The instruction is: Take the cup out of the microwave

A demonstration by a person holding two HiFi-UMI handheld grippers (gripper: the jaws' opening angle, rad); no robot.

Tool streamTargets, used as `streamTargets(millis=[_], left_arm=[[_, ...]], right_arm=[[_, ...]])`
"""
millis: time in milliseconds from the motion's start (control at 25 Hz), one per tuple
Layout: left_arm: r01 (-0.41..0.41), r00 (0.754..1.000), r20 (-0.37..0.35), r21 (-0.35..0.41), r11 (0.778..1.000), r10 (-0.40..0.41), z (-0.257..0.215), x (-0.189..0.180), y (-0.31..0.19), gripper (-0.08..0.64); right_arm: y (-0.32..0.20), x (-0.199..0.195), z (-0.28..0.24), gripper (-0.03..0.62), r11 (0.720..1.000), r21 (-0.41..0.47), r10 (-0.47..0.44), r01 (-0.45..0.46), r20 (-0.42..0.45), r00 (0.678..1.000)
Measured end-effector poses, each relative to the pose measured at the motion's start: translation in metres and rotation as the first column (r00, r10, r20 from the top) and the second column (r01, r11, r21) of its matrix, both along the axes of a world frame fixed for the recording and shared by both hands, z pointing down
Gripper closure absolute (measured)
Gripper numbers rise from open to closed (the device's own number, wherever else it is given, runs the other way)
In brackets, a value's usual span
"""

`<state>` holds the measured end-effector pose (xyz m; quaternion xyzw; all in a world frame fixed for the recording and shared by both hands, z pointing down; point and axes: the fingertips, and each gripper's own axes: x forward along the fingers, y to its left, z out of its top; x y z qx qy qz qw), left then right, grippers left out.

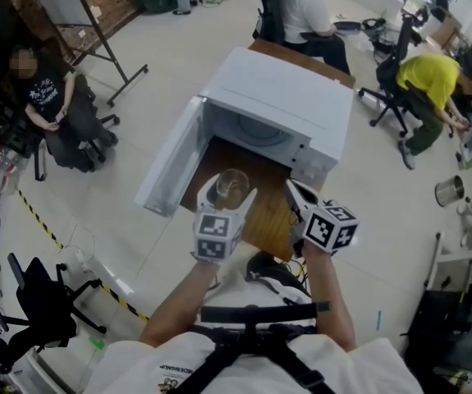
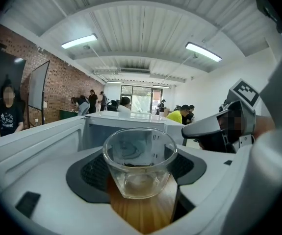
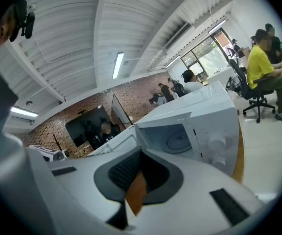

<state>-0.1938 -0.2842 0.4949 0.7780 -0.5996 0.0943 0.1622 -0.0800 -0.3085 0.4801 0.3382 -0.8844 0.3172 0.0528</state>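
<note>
The left gripper (image 1: 229, 191) clamps the glass cup (image 2: 140, 163) by its sides between wide-set jaws, clear of the oven and raised above the wooden table (image 1: 256, 220). Smooth glass held only at the wall may slip or tip if the grip slackens or the wrist rolls. The right gripper (image 1: 295, 189), jaws nearly together on nothing, hangs just beside it and could knock it. Further off, the microwave (image 1: 293, 97) stands with its door (image 1: 170, 167) open at the left; a leftward swing might strike it
</note>
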Motion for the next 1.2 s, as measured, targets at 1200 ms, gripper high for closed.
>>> streamTargets(millis=[1200], left_arm=[[0.052, 0.998, -0.018, -0.016, 0.999, -0.053, -0.005, -0.005, 0.036, 0.209]], right_arm=[[0.03, -0.004, 0.007, 0.592, 0.999, 0.011, -0.052, 0.052, -0.005, 0.999]])
